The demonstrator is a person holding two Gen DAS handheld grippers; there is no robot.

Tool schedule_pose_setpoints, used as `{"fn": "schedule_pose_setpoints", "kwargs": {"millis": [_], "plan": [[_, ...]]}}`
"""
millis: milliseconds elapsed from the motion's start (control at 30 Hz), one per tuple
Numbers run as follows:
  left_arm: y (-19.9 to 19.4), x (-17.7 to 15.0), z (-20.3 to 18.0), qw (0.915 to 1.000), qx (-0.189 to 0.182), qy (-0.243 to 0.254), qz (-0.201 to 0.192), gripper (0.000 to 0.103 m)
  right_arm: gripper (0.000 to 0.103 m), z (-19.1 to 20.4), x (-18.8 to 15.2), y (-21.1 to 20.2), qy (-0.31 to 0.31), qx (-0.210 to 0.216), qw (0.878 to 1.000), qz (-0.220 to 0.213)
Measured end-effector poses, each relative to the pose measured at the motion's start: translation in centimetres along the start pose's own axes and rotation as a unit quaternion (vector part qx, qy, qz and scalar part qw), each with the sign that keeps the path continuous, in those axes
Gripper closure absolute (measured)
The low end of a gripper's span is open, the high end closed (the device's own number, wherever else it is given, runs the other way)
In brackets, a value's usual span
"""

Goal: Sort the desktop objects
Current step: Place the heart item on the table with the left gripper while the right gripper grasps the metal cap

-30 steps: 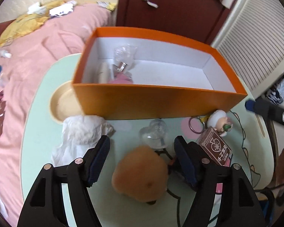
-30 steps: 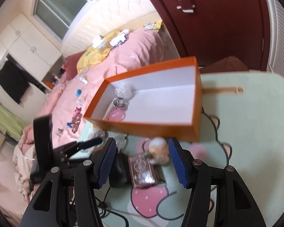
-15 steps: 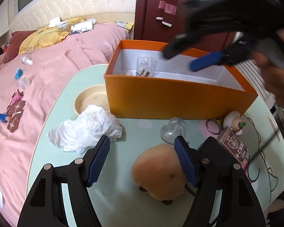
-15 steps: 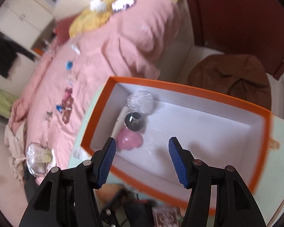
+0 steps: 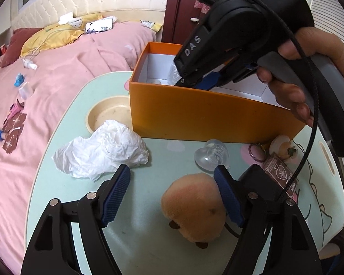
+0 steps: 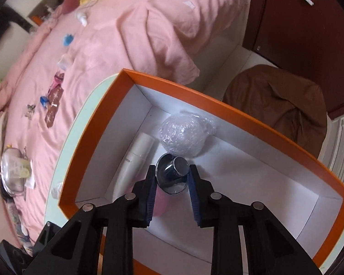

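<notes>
An orange box (image 5: 195,112) stands on the pale green table (image 5: 57,160). My right gripper (image 6: 172,183) reaches down into the box (image 6: 263,123), its fingers closed on a shiny metal cap (image 6: 173,171) above a pink object (image 6: 160,202). A white tube (image 6: 135,160) and a bubble-wrapped bundle (image 6: 183,135) lie in the box. My left gripper (image 5: 172,194) is open over the table, with a tan plush toy (image 5: 195,206) against its right finger. A clear heart-shaped piece (image 5: 211,154), a card deck (image 5: 282,174) and a small figure keychain (image 5: 282,146) lie in front of the box.
Crumpled white tissue (image 5: 101,149) and a cream bowl (image 5: 110,116) sit at the table's left. A pink bed (image 5: 45,80) with scattered small items lies beyond the table edge. A dark red wardrobe (image 6: 309,23) and a brown cushion (image 6: 275,105) are behind the box.
My right gripper has moved from the table front up over the box, down into it, and closed on the metal cap. My left gripper has drawn back slightly, still open.
</notes>
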State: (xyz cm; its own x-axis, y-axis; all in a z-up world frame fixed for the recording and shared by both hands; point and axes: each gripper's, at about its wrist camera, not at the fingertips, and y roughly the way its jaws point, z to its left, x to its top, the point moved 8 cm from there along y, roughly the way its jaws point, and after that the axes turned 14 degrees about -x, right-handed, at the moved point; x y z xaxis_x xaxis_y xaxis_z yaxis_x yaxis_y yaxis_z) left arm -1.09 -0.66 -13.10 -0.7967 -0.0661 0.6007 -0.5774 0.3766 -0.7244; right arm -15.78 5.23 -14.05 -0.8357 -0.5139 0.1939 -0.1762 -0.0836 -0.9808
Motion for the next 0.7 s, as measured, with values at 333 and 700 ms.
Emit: {"fn": "schedule_pose_setpoints", "kwargs": {"millis": [333,700], "plan": [[-0.2,0.3,1.0,1.0000,-0.003,0.003,0.002,0.027,0.077,-2.1,-2.3,-6.5,0.040,0.049,0.994,-0.088],[-2.0,1.3,1.3,0.9992,-0.017,-0.022,-0.030,0.027,0.077,-4.0,-10.2,-11.9,0.075,0.098,0.983,-0.132]]}}
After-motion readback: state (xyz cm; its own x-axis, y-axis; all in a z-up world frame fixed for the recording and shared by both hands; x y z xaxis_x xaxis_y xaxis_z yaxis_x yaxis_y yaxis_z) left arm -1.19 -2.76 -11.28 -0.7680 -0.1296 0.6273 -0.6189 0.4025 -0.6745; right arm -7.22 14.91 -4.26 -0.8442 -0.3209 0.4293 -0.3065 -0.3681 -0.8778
